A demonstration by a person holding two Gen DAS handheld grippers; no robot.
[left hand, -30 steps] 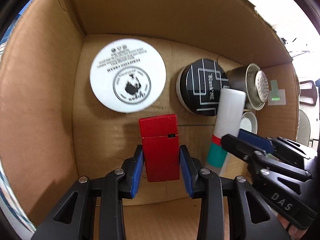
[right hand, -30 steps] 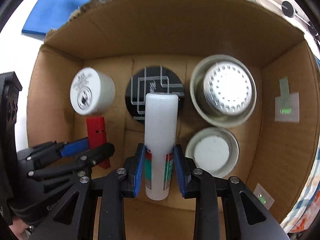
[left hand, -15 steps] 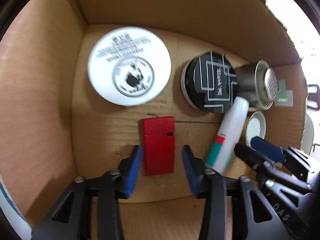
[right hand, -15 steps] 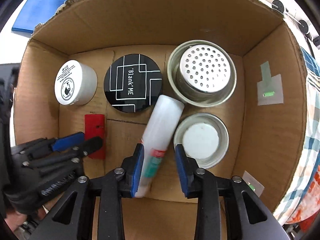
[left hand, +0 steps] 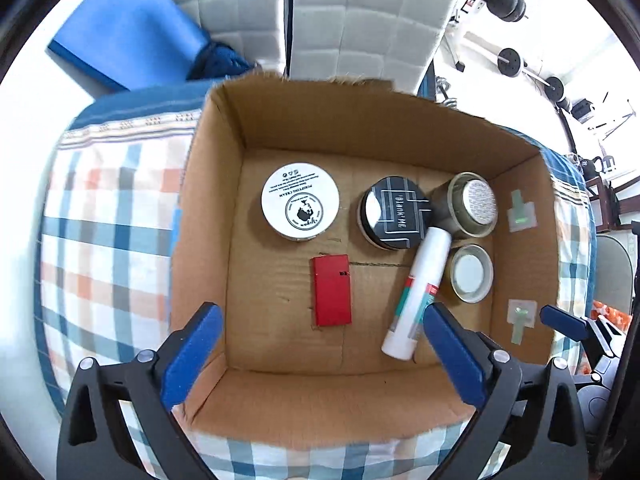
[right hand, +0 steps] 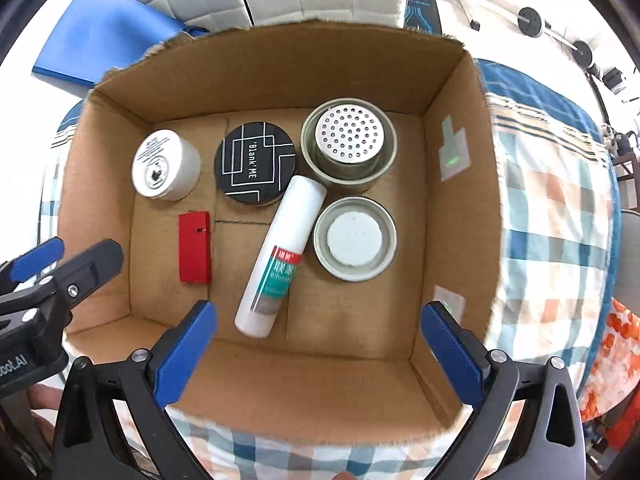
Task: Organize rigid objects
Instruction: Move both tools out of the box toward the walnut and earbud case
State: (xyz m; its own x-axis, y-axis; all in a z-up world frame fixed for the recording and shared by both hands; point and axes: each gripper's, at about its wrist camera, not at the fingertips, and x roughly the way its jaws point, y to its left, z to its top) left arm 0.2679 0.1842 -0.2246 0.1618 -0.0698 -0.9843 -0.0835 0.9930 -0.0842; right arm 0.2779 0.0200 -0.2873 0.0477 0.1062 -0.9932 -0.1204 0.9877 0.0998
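A cardboard box (left hand: 208, 216) (right hand: 452, 208) holds a flat red case (left hand: 332, 290) (right hand: 195, 247), a white tube with a green label (left hand: 420, 294) (right hand: 282, 250) lying slanted, a white jar (left hand: 301, 205) (right hand: 165, 165), a black round tin (left hand: 394, 212) (right hand: 255, 162), a metal strainer cup (left hand: 472, 204) (right hand: 349, 140) and a metal lid (left hand: 470, 273) (right hand: 354, 238). My left gripper (left hand: 320, 354) is open and empty above the box's near wall. My right gripper (right hand: 320, 350) is open and empty above the near wall, right of the left one (right hand: 60, 260).
The box stands on a checked blue, orange and white cloth (left hand: 100, 240) (right hand: 552, 220). A blue pad (left hand: 124, 36) (right hand: 104, 44) and a grey quilted chair back (left hand: 360, 20) are behind it. Weights (left hand: 512, 60) lie at the far right.
Both grippers have opened wide and drawn back up out of the box. The red case and the white tube now lie free on the box floor.
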